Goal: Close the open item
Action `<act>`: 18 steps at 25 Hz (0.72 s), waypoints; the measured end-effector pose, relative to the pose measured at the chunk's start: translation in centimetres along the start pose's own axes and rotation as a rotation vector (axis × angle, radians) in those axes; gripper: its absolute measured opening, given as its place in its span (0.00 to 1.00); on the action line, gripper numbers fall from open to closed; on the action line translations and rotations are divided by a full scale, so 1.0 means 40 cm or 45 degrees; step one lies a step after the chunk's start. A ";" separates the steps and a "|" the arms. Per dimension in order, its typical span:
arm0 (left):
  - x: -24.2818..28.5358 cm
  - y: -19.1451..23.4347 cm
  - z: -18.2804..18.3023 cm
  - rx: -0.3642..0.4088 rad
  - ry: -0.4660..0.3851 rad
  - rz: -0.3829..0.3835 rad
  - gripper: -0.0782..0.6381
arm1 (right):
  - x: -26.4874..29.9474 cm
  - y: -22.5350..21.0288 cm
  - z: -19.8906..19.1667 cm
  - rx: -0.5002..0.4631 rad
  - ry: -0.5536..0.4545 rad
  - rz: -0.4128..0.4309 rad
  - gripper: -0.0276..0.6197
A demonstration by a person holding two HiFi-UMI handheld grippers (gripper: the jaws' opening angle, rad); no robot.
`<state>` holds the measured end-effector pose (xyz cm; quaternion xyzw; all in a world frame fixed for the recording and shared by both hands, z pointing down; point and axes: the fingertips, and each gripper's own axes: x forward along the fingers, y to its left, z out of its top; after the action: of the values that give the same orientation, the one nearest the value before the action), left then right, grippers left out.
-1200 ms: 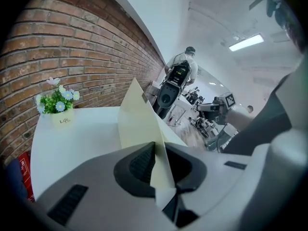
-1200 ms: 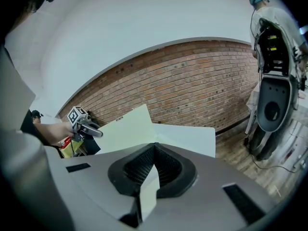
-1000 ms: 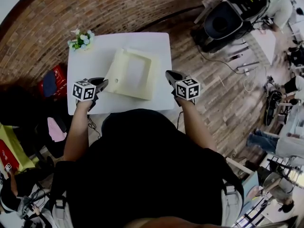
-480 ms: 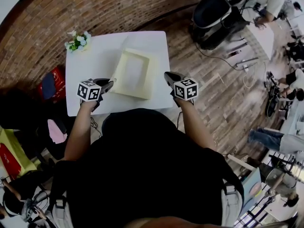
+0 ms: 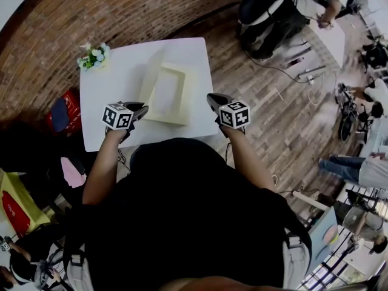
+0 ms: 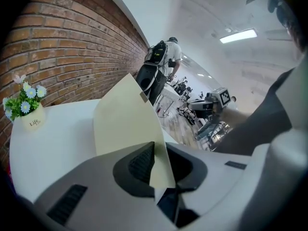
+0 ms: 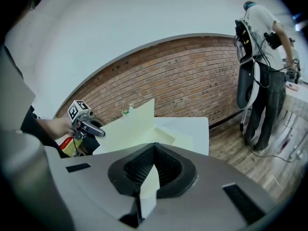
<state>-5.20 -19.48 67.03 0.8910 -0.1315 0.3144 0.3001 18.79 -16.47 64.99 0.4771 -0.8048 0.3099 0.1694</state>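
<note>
- The box [image 5: 168,96] is a flat cream carton lying on the white table [image 5: 109,86], towards its right half. Its tray faces up and is open.
- The lid [image 5: 151,74] stands up from the tray's left side, tilted rather than flat. It is not yet over the tray, so closing is judged under way but incomplete.
- The left gripper [image 5: 140,109] sits at the near left corner. Its own view shows both pads pressed on the lid's thin edge, with the cream sheet rising away between them.
- The right gripper [image 5: 212,99] sits at the near right corner. Its pads are also closed on a cream cardboard edge of the box — which panel cannot be told from these views.
- Advice for the step in hand: swing the lid across in an arc about its hinge line, not straight sideways. The card is thin and will likely buckle if pushed edge-on.
- The right-hand grip should hold the tray steady so the box does not slide on the smooth table.
- Release only once the lid lies flat and its edges line up with the tray — a corner left proud would likely spring back up.
- The flower pot [image 5: 92,56] stands at the far left corner, well apart from the box and out of the lid's path.
</note>
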 end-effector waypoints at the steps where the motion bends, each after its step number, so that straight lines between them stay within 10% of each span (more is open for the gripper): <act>1: 0.004 -0.002 0.002 0.002 0.003 -0.005 0.18 | -0.004 -0.002 -0.003 0.001 0.002 -0.004 0.07; 18: 0.095 -0.056 -0.007 0.027 0.071 -0.132 0.19 | -0.045 -0.004 -0.063 0.038 0.024 -0.057 0.07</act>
<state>-1.46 -17.71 68.62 0.8905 -0.0736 0.3247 0.3102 19.76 -13.68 65.90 0.4945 -0.7877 0.3223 0.1766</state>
